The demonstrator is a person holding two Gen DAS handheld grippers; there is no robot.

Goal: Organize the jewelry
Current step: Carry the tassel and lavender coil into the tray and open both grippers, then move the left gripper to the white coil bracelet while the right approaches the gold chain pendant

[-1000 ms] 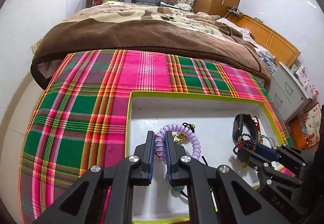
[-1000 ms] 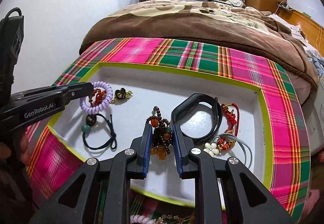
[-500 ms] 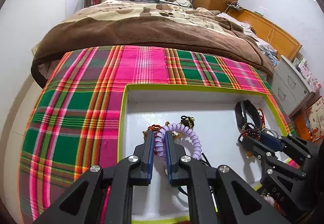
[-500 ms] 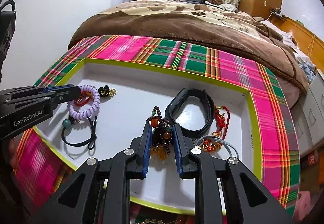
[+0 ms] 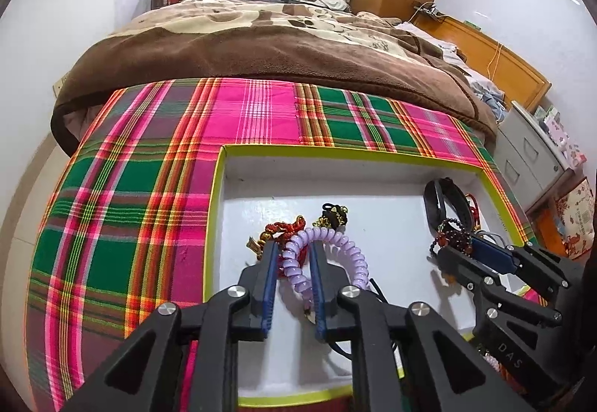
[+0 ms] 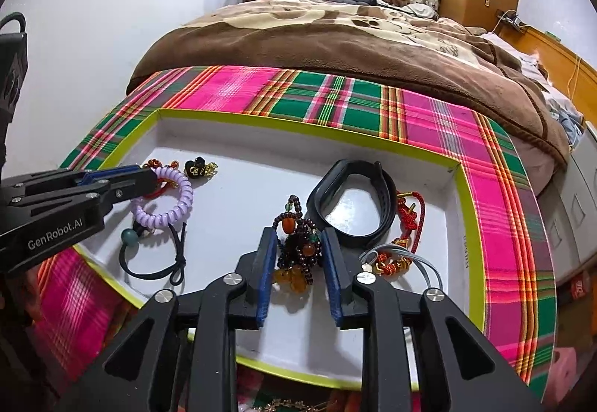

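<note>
— Two grippers; left wrist view first?
— The left gripper (image 5: 293,259) straddles the lilac coil bracelet (image 5: 324,255) in the white tray (image 5: 298,150), fingers parted, not squeezing. "DAS" shows on the other tool.
— Right wrist view?
— The right gripper (image 6: 298,257) is released around the beaded bracelet (image 6: 298,248). "GenRobot.AI" marks the left one.

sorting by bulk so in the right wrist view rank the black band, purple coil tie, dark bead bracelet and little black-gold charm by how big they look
1. black band
2. purple coil tie and dark bead bracelet look alike; the bracelet is nearer the camera, so unsure
3. black-gold charm, farthest back
</note>
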